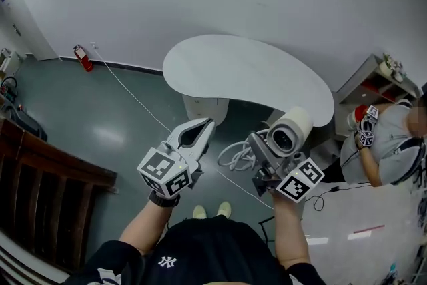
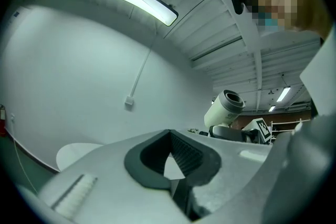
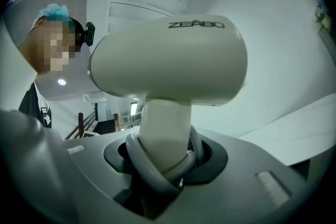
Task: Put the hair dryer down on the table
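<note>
White bean-shaped table [image 1: 247, 73] on a white pedestal [image 1: 203, 110], far edge close to the pale wall; shows in the left gripper view as a pale sliver [image 2: 73, 152] low at the left. Stands on a glossy grey-green floor [image 1: 100, 117]. Against the wall to the left of the table, a red fire extinguisher [image 1: 83, 58]. From beside it, a white cable [image 1: 133, 97] across the floor, past the pedestal's near side. Off the table's right end, a black cable [image 1: 331, 189] on paler floor, near a red strip [image 1: 363, 232].
</note>
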{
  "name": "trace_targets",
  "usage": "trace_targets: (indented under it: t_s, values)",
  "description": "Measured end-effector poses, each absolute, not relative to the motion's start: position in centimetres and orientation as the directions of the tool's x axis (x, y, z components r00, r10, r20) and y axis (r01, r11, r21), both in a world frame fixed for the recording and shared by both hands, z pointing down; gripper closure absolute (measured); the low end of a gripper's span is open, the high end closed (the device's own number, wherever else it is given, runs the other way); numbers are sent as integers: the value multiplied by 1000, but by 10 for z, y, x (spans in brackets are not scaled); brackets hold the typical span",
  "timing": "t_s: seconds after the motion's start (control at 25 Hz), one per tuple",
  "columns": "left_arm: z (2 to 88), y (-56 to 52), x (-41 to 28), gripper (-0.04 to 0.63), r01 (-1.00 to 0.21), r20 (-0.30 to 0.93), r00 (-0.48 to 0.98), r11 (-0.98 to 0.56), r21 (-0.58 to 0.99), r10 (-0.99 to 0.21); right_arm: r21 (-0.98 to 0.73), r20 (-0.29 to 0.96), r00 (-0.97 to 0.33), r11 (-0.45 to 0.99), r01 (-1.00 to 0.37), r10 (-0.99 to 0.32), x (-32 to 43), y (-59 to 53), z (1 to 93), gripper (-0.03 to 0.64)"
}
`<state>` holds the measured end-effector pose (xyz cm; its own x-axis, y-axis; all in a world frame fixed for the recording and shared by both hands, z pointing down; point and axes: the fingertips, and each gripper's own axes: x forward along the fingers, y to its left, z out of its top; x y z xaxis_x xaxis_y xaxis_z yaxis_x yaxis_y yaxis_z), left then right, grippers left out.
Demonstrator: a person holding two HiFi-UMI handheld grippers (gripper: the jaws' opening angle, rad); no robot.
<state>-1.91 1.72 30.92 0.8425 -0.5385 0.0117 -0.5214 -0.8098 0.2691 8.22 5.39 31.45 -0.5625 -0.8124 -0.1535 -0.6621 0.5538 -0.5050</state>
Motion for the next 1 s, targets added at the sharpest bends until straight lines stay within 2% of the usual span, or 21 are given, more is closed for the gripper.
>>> trace_targets:
  t_s: [0.68, 1.0]
  values:
    - [332, 13, -26, 594, -596, 38, 795, -770, 228, -605, -518, -164, -607, 592, -618, -777, 83, 52, 341, 408]
    - [310, 13, -46, 594, -633, 34, 763, -734, 246, -646, -518, -145, -608, 583, -626, -781, 79, 53, 325, 408]
